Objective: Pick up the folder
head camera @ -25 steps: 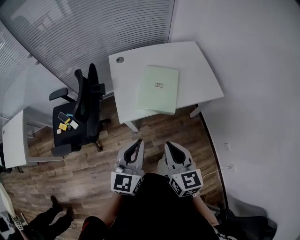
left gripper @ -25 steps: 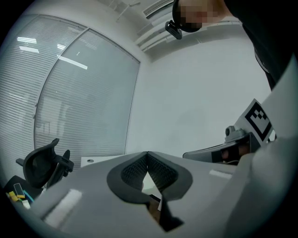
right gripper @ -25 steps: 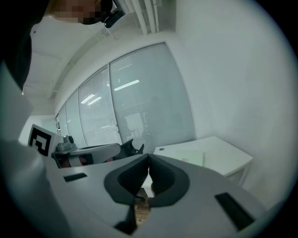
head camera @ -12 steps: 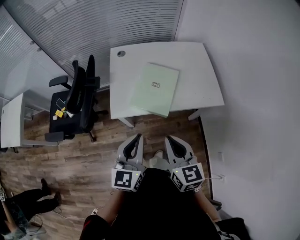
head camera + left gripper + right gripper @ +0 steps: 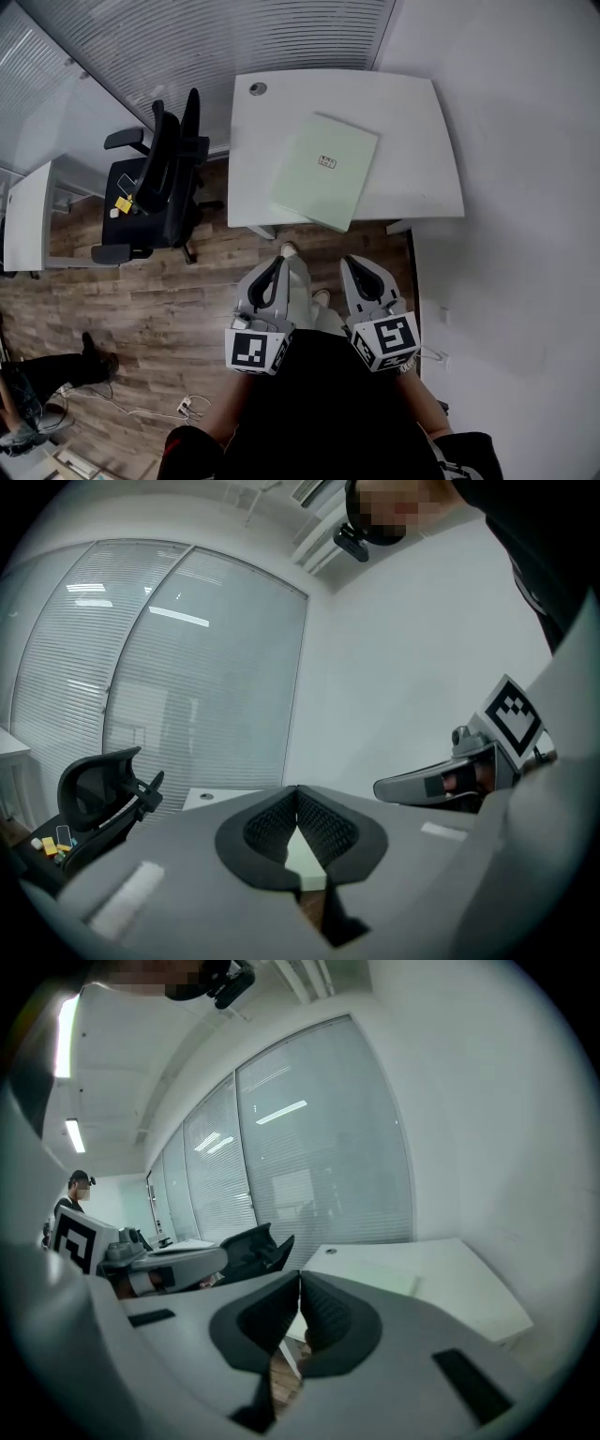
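A pale green folder (image 5: pixel 324 172) lies flat on the white table (image 5: pixel 412 141), its near corner close to the table's front edge. Both grippers are held side by side in front of me, over the wooden floor and short of the table. My left gripper (image 5: pixel 276 266) is shut with nothing in it; a strip of the folder (image 5: pixel 306 860) shows past its touching tips (image 5: pixel 297 795). Likewise my right gripper (image 5: pixel 357 267) is shut and empty (image 5: pixel 299 1281), pointing towards the table with the folder (image 5: pixel 373 1275) beyond it.
A black office chair (image 5: pixel 167 178) with small items on its seat stands left of the table. A second white desk (image 5: pixel 23 220) is at the far left. A person (image 5: pixel 33 389) is at the lower left. Blinds run behind the table, a wall along the right.
I have stepped closer to the table; it and the folder sit nearer and more centred. Both grippers moved forward with me and stayed shut. The chair shifted relative to the view.
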Demonstrator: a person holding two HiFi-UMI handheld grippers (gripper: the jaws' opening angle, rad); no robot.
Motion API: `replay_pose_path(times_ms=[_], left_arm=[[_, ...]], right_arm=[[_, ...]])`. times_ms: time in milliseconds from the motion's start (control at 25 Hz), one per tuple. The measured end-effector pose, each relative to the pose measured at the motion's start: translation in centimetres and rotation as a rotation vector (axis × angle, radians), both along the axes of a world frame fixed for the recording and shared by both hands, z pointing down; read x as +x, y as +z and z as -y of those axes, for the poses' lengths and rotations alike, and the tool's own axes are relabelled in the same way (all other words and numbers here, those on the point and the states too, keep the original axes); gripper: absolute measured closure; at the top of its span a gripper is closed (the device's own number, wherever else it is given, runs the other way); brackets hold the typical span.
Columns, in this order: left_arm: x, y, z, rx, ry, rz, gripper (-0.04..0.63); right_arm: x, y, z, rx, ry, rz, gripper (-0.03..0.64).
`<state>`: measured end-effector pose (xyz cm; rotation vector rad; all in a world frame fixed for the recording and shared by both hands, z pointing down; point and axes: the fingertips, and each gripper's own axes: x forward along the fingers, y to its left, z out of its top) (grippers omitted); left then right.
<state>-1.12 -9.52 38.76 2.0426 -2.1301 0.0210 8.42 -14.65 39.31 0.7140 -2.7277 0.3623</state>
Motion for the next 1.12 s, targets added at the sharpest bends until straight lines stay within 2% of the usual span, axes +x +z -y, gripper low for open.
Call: replay_pose_path(times_ms=[200, 520, 600, 840, 1120], left_arm=[[-2.1, 2.0, 2.9, -0.028, 0.014, -0.001, 0.589], [-5.6, 5.5, 9.0, -0.077, 0.053, -0.008, 0.589], [-6.3, 6.9, 10.3, -0.100, 0.059, -0.006, 0.589], [-8.1, 12.0, 13.3, -0.177, 0.032, -0.051, 0.591], [-9.1, 18.1, 16.0, -0.295, -0.017, -0.040, 0.589]], right_arm=[[-2.2, 0.8, 1.5, -0.011, -0.013, -0.025, 0.615], [-5.8, 3.2, 4.5, -0.002, -0.111, -0.069, 0.615], [-6.2, 4.3, 5.6, -0.016, -0.091, -0.071, 0.615], [-6.1, 9.2, 7.4, -0.130, 0.065, -0.062, 0.615], [-6.5, 13.3, 5.4, -0.212, 0.045, -0.100, 0.617]])
